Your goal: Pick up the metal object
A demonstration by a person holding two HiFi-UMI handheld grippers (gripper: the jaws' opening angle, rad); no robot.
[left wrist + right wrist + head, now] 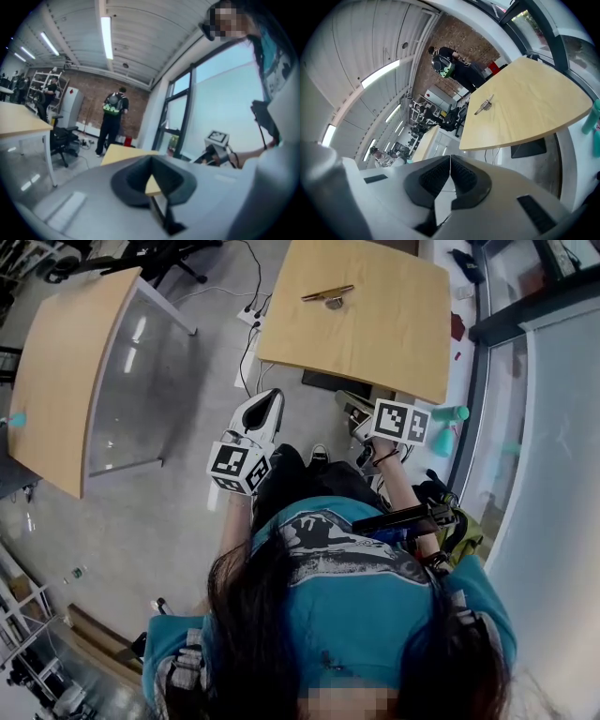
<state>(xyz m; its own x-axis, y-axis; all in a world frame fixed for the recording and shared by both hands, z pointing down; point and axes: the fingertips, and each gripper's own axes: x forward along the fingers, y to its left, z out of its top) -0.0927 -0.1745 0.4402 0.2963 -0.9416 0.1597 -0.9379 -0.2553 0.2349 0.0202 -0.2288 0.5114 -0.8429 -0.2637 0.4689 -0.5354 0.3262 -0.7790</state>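
The metal object [327, 295], a slim brass-coloured piece, lies on the far part of a light wooden table [394, 334] ahead of me. The right gripper view shows it small on the tabletop [483, 105], well beyond the jaws. My left gripper [275, 395] and right gripper [349, 401] are both held in the air short of the table's near edge, far from the object. The right gripper [450, 159] is shut with nothing in it. The left gripper [151, 158] has its pad tips together and is empty. In its view the table [123, 152] shows, but not the object.
A second wooden table [66, 362] stands to the left across bare floor. Cables [251, 315] lie on the floor between the tables. A teal bottle [450, 414] stands by the window wall on the right. A person [112, 117] stands far off near an office chair [63, 138].
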